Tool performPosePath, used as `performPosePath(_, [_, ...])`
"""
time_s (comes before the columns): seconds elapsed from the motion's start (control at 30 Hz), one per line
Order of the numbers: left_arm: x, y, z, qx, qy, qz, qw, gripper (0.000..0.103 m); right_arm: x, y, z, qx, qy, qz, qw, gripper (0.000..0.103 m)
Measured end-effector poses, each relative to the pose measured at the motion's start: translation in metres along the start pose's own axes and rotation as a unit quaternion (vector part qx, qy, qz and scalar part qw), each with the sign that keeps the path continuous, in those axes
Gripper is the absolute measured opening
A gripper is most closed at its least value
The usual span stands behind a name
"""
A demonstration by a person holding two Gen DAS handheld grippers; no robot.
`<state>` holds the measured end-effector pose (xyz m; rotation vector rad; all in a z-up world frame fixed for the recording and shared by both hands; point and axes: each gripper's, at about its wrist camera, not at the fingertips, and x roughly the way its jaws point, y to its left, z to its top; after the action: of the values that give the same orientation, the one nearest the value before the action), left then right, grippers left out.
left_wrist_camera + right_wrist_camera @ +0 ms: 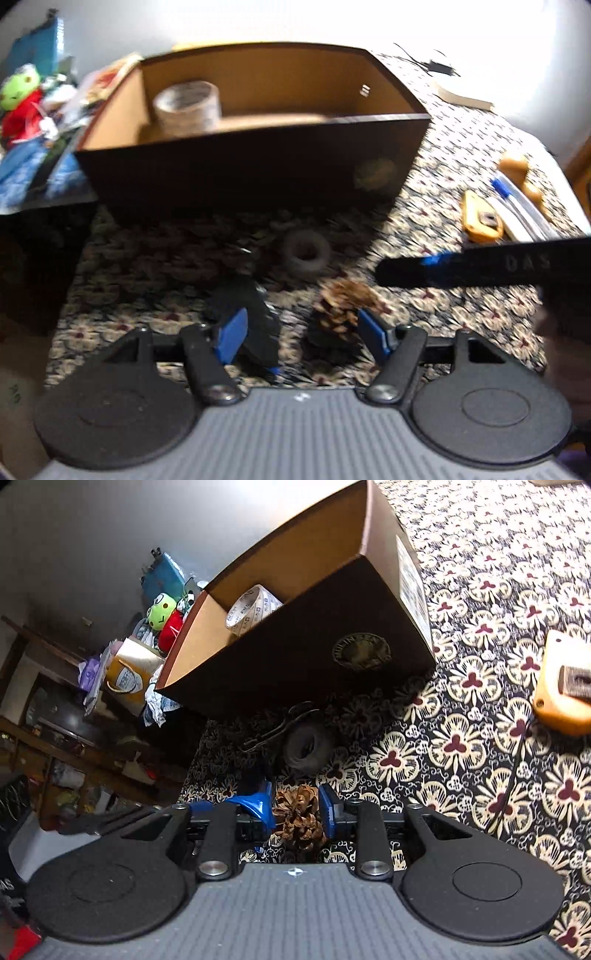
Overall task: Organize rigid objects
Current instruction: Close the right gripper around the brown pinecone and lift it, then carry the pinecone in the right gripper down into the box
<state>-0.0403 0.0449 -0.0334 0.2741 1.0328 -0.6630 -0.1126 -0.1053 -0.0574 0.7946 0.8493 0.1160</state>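
Note:
A brown pine cone (299, 816) lies on the flowered tablecloth between the blue pads of my right gripper (294, 808), which look closed against both its sides. In the left wrist view the pine cone (343, 306) is just inside the right pad of my left gripper (302, 338). That gripper is open and holds nothing. A black clip-like object (255, 321) sits by its left pad. The right gripper's black finger (480, 266) reaches in from the right. Behind stands a dark cardboard box (240, 173) with a roll of printed tape (186, 105) inside.
A dark ring (306, 253) and a bent wire piece (280, 723) lie before the box (295, 653). A yellow tool (482, 218), pens (517, 206) and a brown wooden piece (521, 173) lie to the right. A green frog toy (18, 92) and clutter sit beyond the table's left edge.

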Motion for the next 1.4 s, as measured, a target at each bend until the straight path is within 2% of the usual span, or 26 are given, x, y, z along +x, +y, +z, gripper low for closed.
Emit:
performPosePath(0.23, [0.013,-0.005,0.000,0.013,0.014,-0.068,0.9975,0.071,0.000,-0.007,-0.001,0.030,0.005,0.011,0.999,0.012])
performPosePath(0.37, [0.024,-0.004,0.002,0.012,0.027,-0.082,0.9962,0.072,0.006,-0.011,0.000,0.042,0.014,0.004,0.999,0.012])
performPosePath(0.5, [0.035,-0.005,0.006,0.007,0.041,-0.102,0.9939,0.072,0.011,-0.016,0.002,0.063,0.029,0.014,0.997,0.012])
performPosePath(0.67, [0.045,-0.003,0.006,0.003,0.053,-0.109,0.9926,0.072,0.018,-0.019,0.004,0.067,0.037,0.007,0.997,0.012])
performPosePath(0.73, [0.050,-0.001,0.006,-0.002,0.061,-0.117,0.9913,0.066,0.021,-0.021,0.004,0.074,0.045,0.011,0.996,0.013])
performPosePath(0.77, [0.052,0.000,0.006,-0.004,0.065,-0.120,0.9906,0.057,0.022,-0.023,0.004,0.081,0.047,0.015,0.995,0.013])
performPosePath(0.87, [0.060,0.002,0.005,-0.010,0.076,-0.123,0.9894,0.050,0.022,-0.028,0.005,0.096,0.050,0.019,0.994,0.014])
performPosePath(1.13, [0.055,0.002,0.007,-0.009,0.070,-0.129,0.9892,0.049,0.018,-0.038,0.014,0.113,0.081,0.025,0.990,0.013])
performPosePath(1.27, [0.041,-0.002,0.015,0.011,0.060,-0.134,0.9890,0.049,0.002,-0.034,0.019,0.107,0.075,0.031,0.991,0.011])
performPosePath(1.4, [0.021,-0.007,0.026,0.029,0.035,-0.143,0.9887,0.049,-0.020,-0.021,0.030,0.090,0.059,0.034,0.994,0.011])
